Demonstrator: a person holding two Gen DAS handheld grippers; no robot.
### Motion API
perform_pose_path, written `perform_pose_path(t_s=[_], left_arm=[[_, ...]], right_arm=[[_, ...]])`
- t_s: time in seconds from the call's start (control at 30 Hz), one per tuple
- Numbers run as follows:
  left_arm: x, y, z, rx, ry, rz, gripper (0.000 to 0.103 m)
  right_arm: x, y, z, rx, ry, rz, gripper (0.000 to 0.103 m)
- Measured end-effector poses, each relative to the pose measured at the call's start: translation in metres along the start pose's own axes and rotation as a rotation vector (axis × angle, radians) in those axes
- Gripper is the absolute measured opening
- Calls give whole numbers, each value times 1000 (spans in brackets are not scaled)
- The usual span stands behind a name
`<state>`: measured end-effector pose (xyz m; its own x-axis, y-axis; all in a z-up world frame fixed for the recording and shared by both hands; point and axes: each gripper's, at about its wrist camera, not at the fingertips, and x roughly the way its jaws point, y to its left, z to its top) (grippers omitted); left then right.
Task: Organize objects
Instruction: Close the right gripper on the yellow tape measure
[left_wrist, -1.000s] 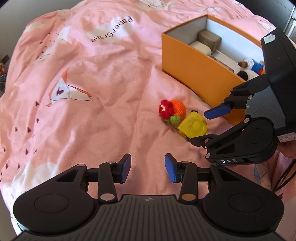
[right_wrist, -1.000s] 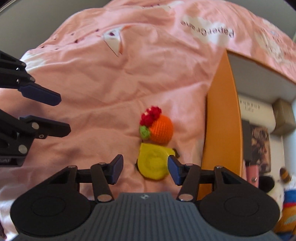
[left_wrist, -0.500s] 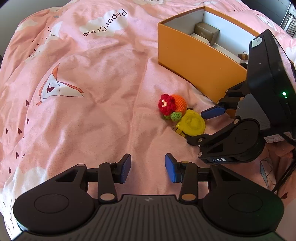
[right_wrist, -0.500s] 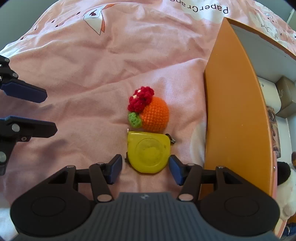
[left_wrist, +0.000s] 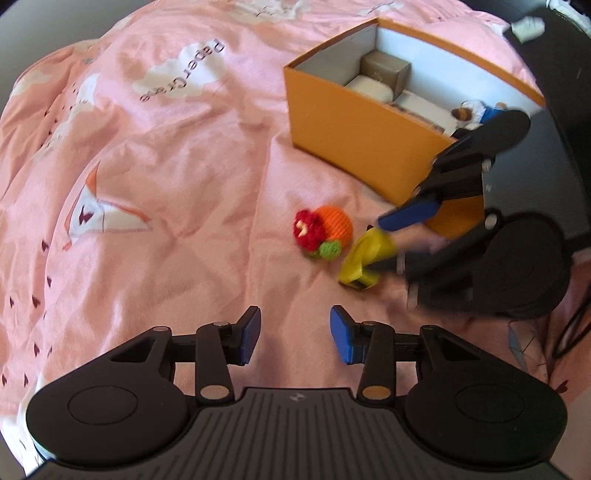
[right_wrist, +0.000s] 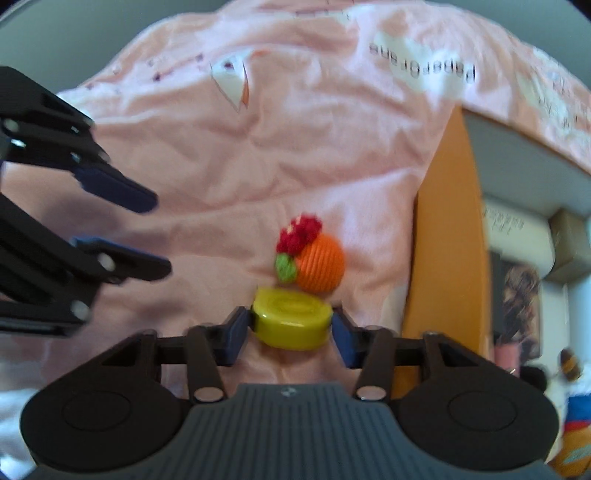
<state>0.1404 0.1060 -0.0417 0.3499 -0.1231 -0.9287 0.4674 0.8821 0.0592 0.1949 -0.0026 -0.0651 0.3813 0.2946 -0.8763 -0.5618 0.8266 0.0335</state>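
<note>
A yellow tape measure (right_wrist: 290, 314) is tilted up on edge between the blue pads of my right gripper (right_wrist: 291, 328), whose jaws are closing and press on both its sides. In the left wrist view the same tape measure (left_wrist: 364, 254) shows in the right gripper (left_wrist: 386, 240), just off the pink duvet. A crocheted orange ball with a red flower (left_wrist: 328, 230) (right_wrist: 319, 264) lies right beside it. My left gripper (left_wrist: 293, 332) (right_wrist: 155, 232) hovers over bare duvet nearer the camera, its jaws opening with nothing between them.
An open orange box (left_wrist: 351, 122) (right_wrist: 447, 240) stands to the right on the pink duvet (left_wrist: 166, 184). Inside are a small brown box (left_wrist: 384, 68), white packs and a plush toy (left_wrist: 476, 110). A dark object fills the far right edge.
My right gripper went from open around the flat-lying tape measure to shut on it, and the tape measure tipped up on edge. The left gripper's jaws widened slightly.
</note>
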Motion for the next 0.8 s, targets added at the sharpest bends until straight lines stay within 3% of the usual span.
perform_pose_path(t_s=[0.03, 0.1, 0.27, 0.3, 0.37, 0.4, 0.67, 0.8], left_arm=[[-2, -1, 2, 5, -12, -1, 54], [-4, 0, 7, 5, -28, 4, 55], [-2, 0, 16, 19, -15, 0, 55], [0, -1, 16, 27, -8, 3, 55], [3, -3, 14, 35, 5, 4, 56], [4, -3, 13, 35, 9, -1, 56], [14, -4, 5, 12, 21, -28, 56], [15, -1, 1, 5, 20, -28, 56]], right_arm=[[-6, -1, 3, -13, -6, 0, 3], [-13, -6, 9, -36, -17, 0, 3], [-8, -7, 11, -72, 48, 59, 8], [-5, -4, 9, -85, 62, 62, 11], [-1, 1, 4, -109, 84, 73, 35], [2, 2, 4, -116, 97, 79, 39], [20, 4, 1, -100, 181, 62, 45], [34, 10, 0, -58, 198, -2, 58]])
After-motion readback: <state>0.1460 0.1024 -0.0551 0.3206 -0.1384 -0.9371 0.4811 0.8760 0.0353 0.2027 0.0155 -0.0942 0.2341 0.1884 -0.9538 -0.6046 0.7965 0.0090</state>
